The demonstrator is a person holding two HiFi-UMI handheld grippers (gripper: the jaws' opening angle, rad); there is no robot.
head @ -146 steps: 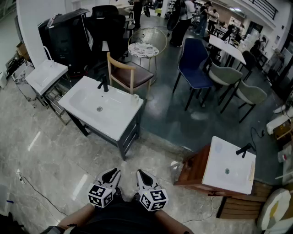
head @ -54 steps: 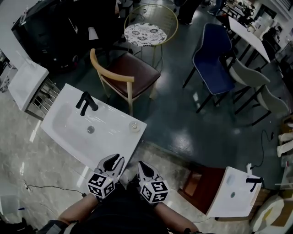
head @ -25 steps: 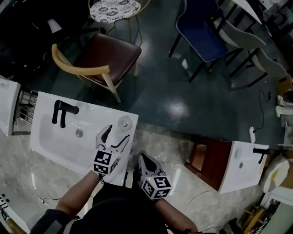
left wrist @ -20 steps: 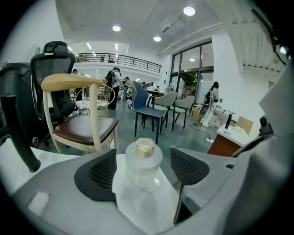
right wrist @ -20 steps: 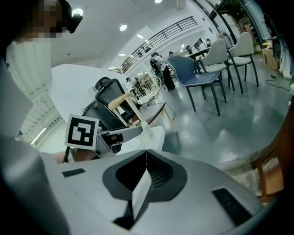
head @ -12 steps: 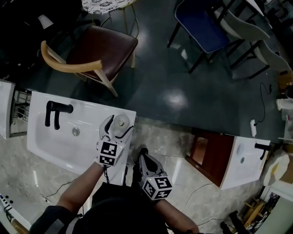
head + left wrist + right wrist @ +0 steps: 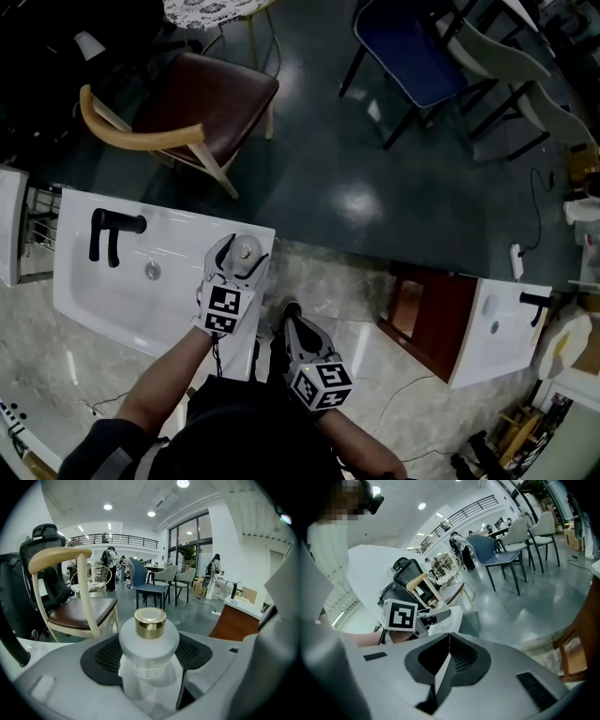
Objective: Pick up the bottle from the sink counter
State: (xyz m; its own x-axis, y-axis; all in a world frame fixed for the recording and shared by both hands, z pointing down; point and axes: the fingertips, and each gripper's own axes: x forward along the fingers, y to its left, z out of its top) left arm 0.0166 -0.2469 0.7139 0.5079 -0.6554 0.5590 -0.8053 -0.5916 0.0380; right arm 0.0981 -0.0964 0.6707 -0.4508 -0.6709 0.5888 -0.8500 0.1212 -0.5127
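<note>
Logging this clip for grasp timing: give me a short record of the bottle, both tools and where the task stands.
bottle: frosted, gold cap, upright at a corner of the sink counter
left tool: jaws on either side of the bottle, just been closing; a dark gap shows on one side, so not gripping
right tool: jaws together, empty, beside the counter
task stage: bottle not yet lifted
</note>
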